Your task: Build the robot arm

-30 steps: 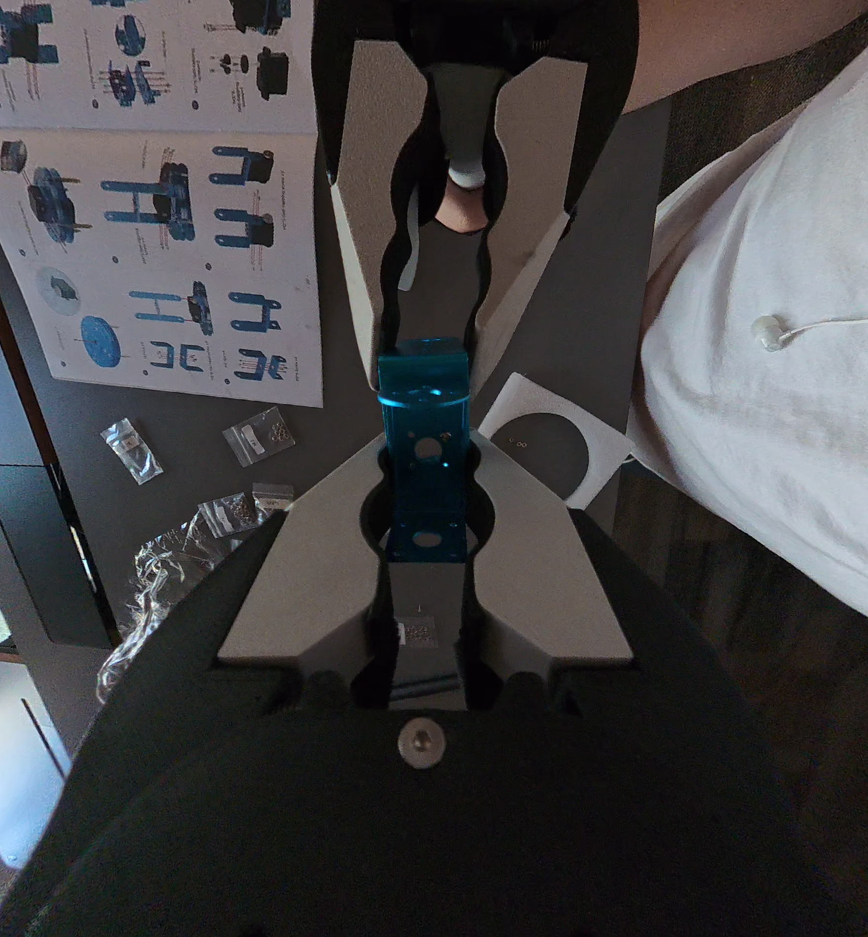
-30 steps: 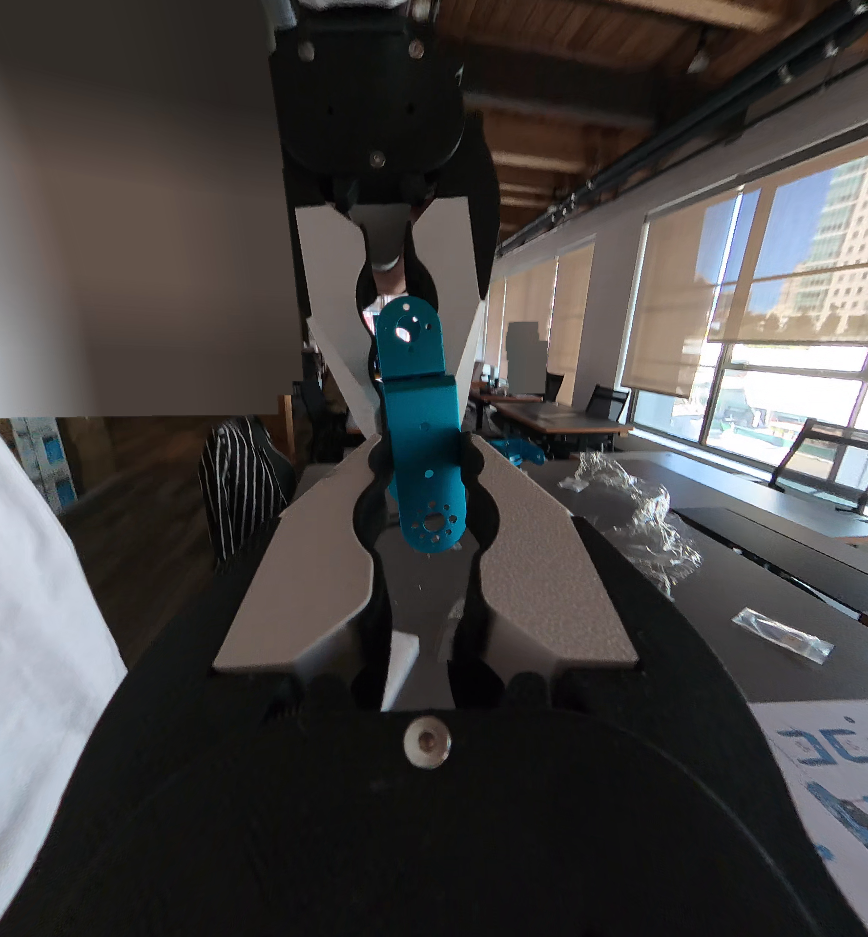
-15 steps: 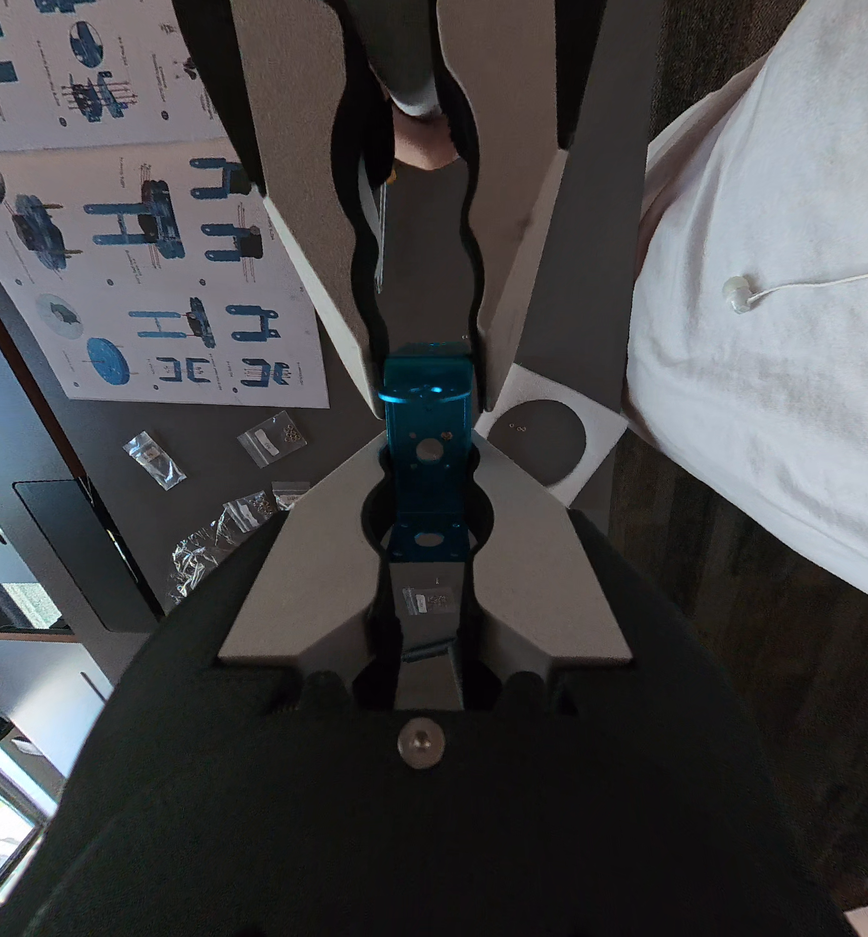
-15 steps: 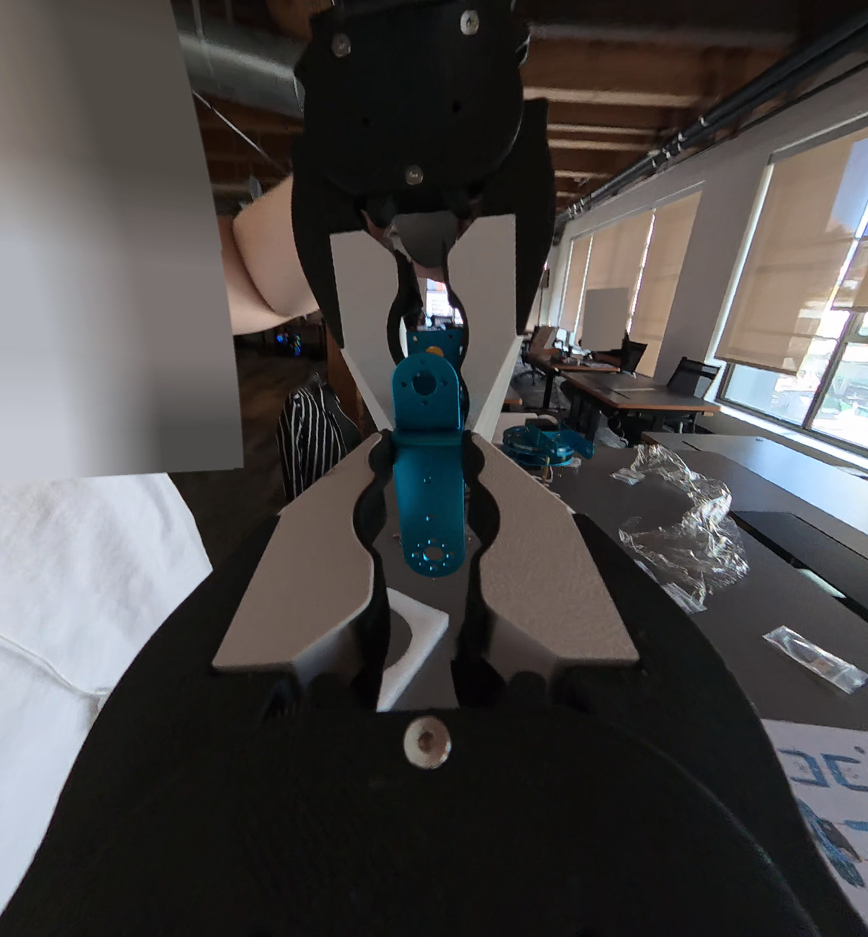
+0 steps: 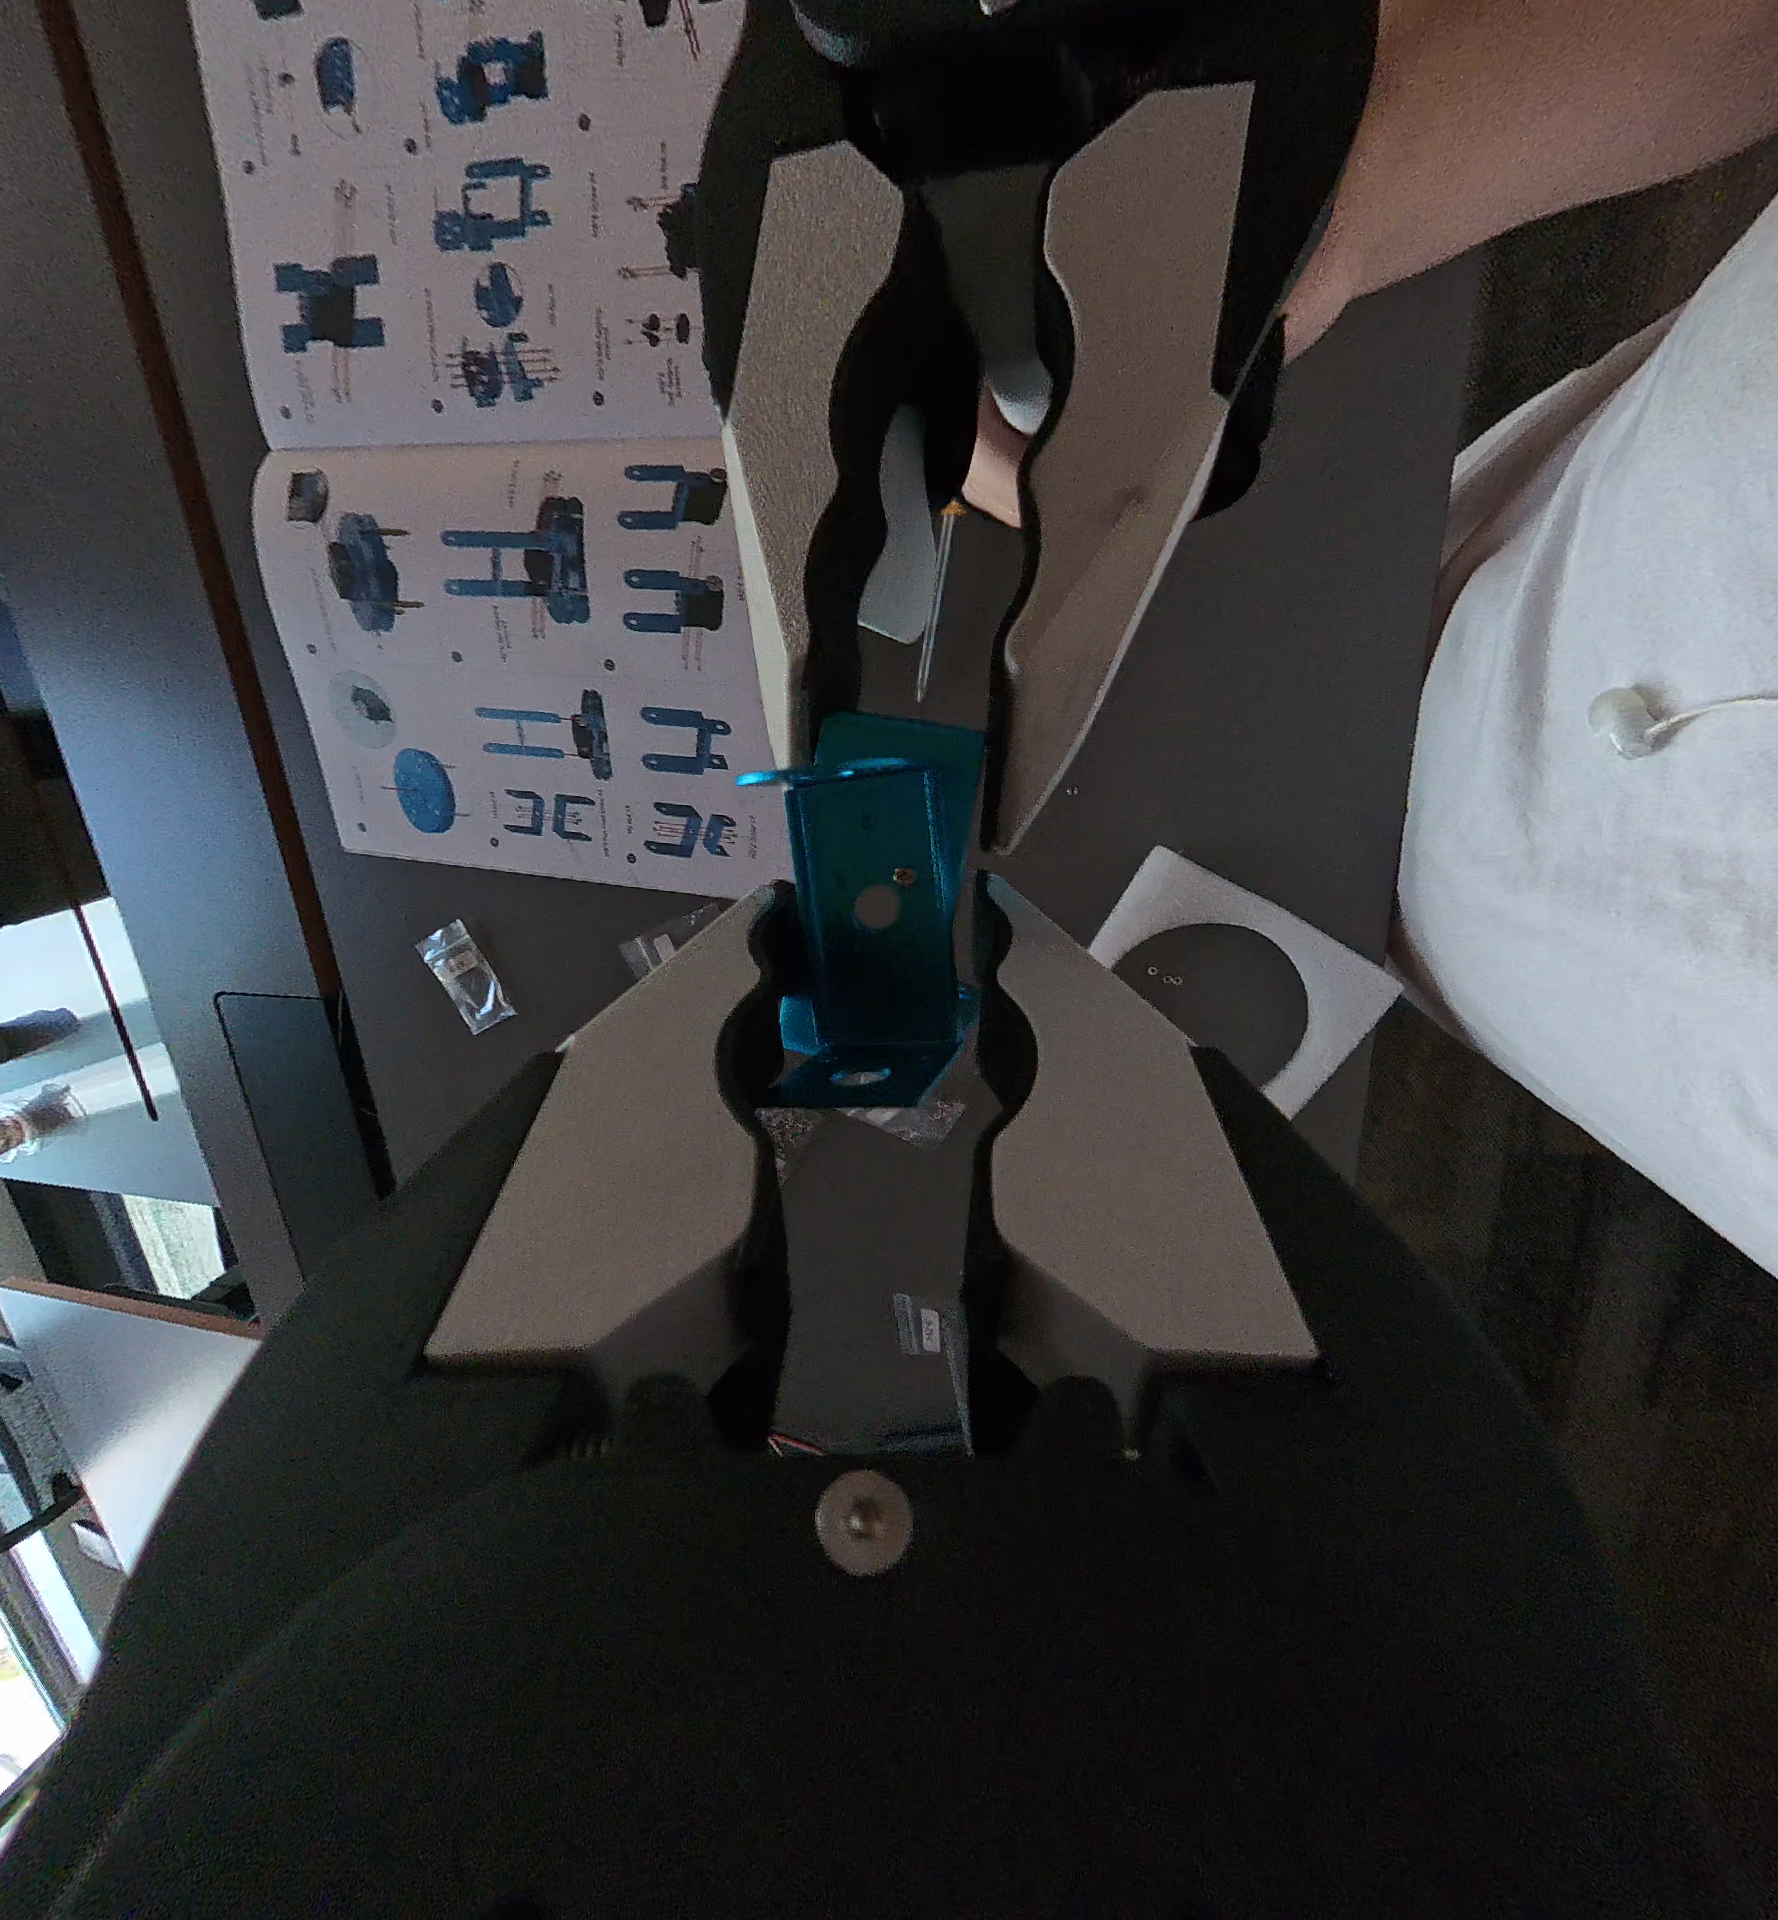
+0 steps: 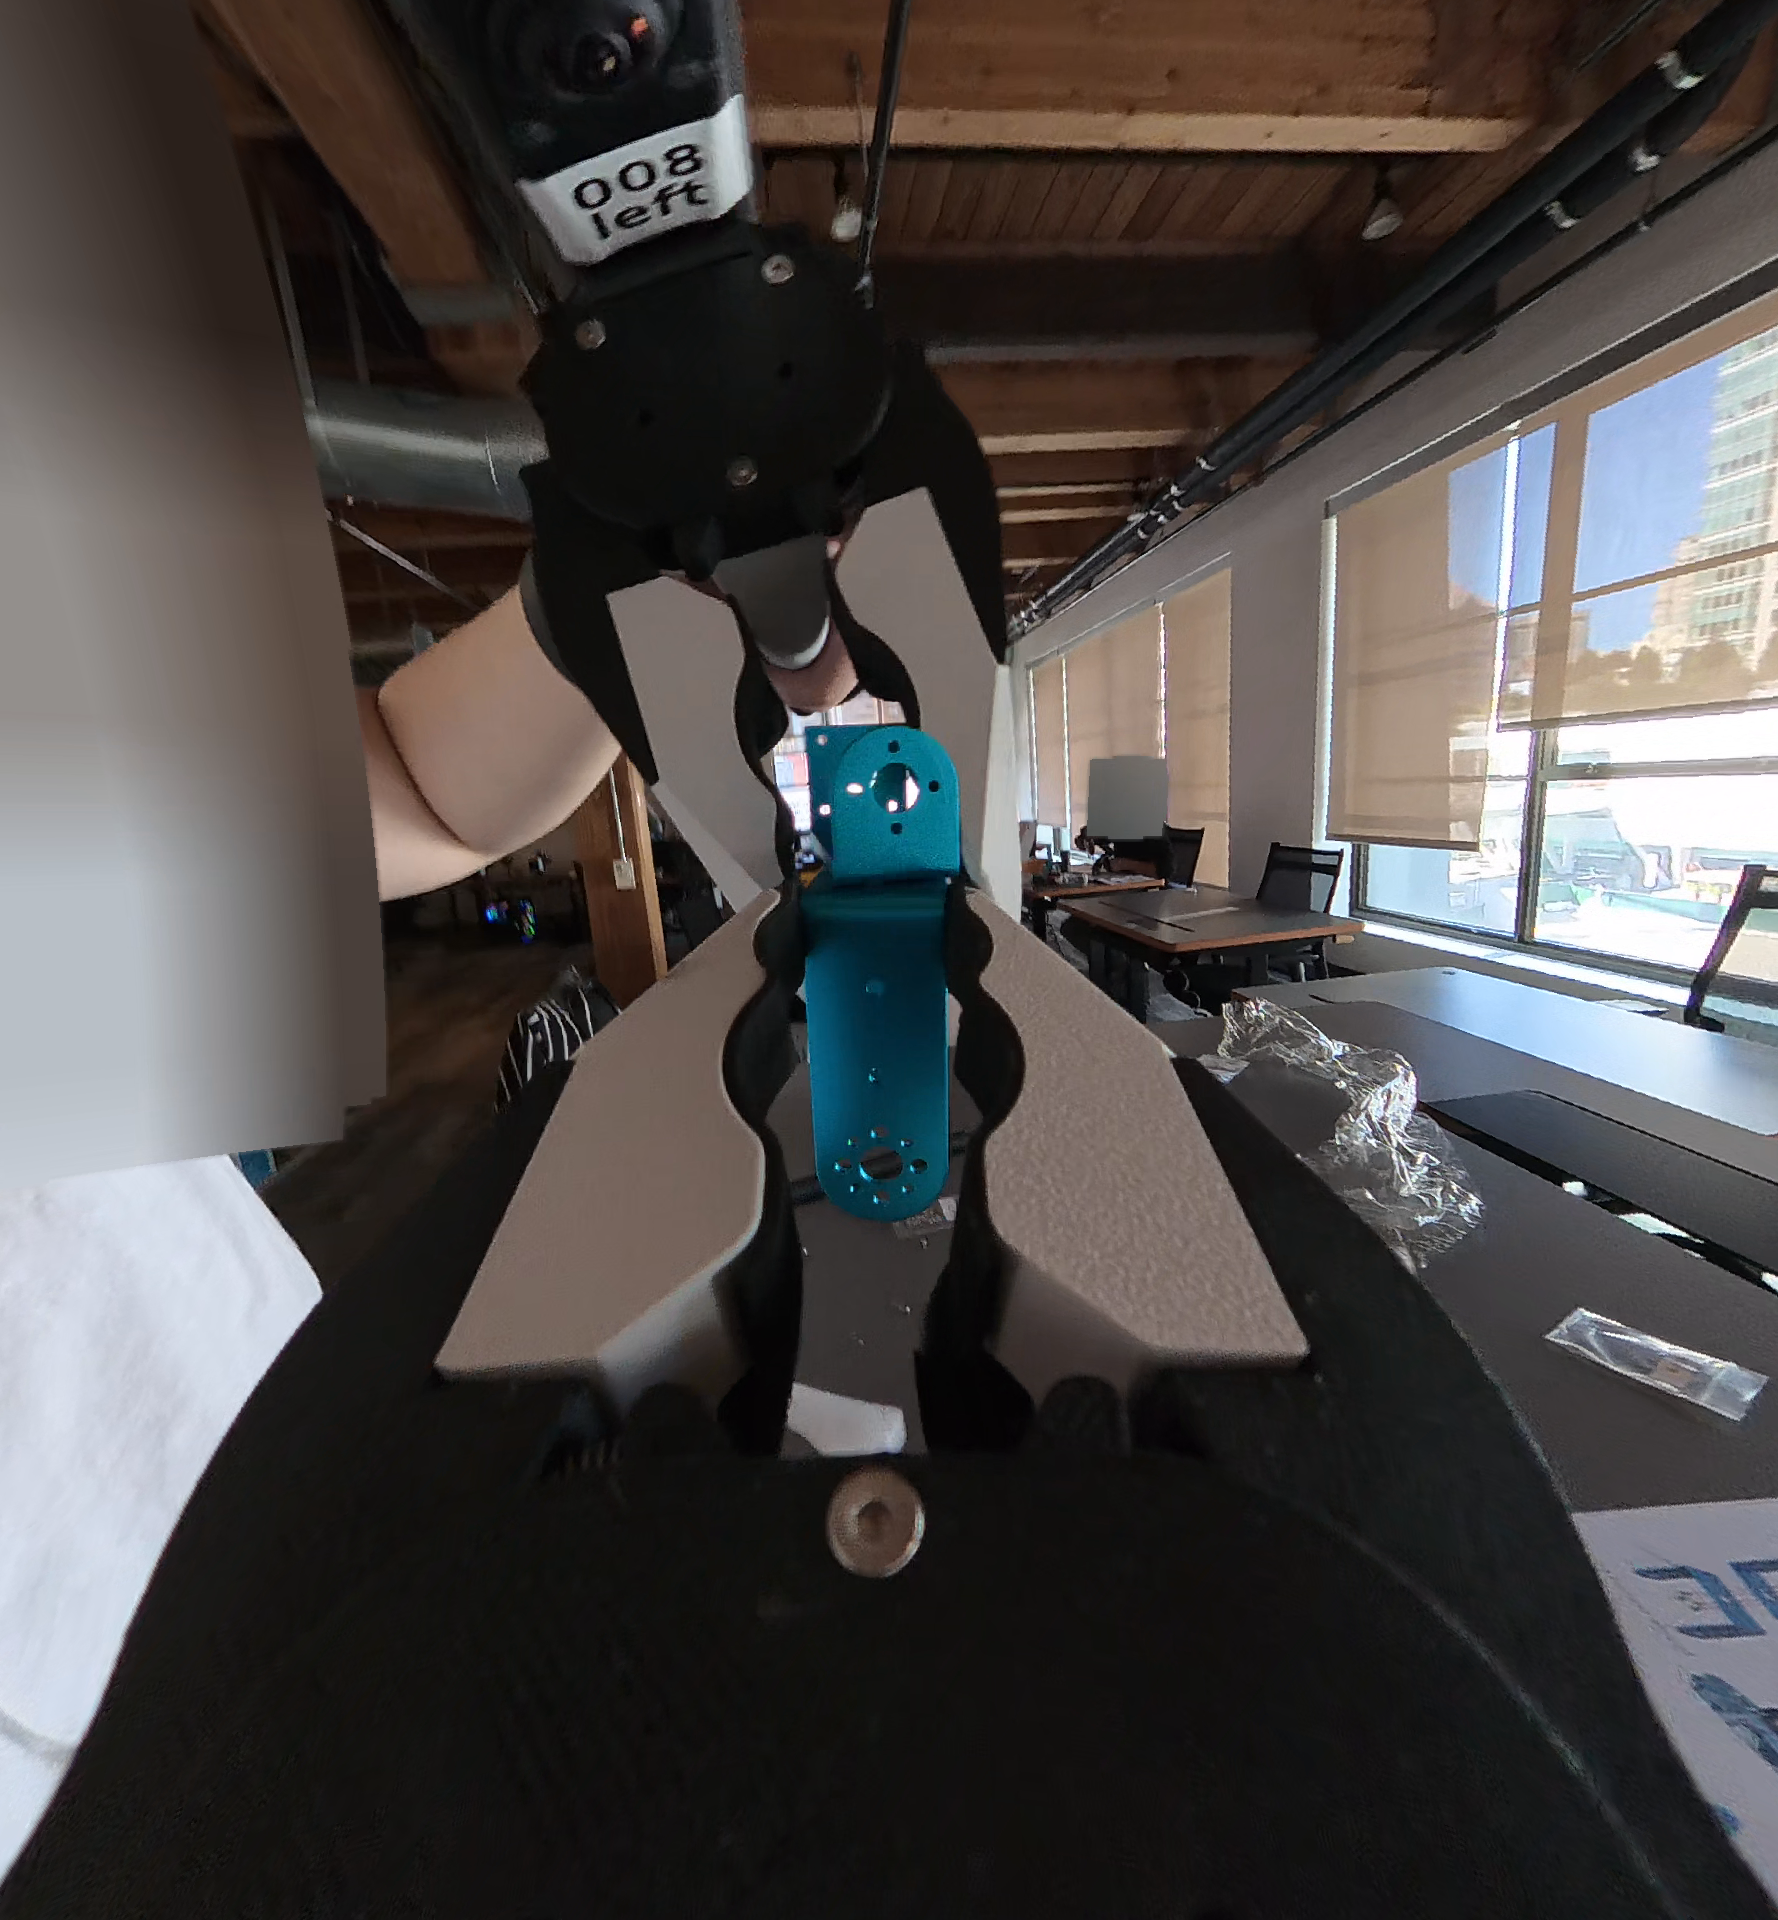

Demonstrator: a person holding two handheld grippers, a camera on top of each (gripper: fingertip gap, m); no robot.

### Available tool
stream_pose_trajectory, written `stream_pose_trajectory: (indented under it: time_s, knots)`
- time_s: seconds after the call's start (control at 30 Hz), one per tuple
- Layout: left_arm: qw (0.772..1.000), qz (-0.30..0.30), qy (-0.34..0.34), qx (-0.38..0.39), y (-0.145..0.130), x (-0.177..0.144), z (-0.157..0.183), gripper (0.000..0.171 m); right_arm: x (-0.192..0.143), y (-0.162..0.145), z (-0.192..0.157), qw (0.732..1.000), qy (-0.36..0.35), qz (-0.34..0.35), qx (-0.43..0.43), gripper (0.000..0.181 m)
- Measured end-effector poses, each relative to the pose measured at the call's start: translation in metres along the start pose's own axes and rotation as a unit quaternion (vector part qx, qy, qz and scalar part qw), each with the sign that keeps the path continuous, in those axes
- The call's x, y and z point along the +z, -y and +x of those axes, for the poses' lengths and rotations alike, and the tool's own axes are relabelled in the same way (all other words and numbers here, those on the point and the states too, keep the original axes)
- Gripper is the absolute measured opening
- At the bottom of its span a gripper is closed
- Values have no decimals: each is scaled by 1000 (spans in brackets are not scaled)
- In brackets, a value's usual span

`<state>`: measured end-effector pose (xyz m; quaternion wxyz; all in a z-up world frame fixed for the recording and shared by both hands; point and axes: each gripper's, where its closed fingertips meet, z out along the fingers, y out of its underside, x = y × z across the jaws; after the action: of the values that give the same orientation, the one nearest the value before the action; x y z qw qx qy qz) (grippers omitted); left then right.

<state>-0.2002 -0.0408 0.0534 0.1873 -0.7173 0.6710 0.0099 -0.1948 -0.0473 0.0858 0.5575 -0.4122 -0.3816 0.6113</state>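
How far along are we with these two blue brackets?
Done: both are off the table. In hand: left gripper clamps one blue bracket, right gripper the other bracket, ends meeting; no fastener visibly joins them. Remaining: a small bag lies beside the open booklet.

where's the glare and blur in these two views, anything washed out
Right wrist view: the windows are blown out, a flat blurred patch covers the upper left, and straight lines bow toward the edges. Left wrist view: dim and sharp; the blue bracket catches a bright highlight on its upper edge.
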Motion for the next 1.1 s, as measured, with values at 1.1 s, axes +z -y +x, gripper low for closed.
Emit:
stream_pose_trajectory:
  time_s: [1.1]
  knots:
    - [996,56,-11,70,14,-18,11,31,-5,7,-8,998,35,32,35,24]
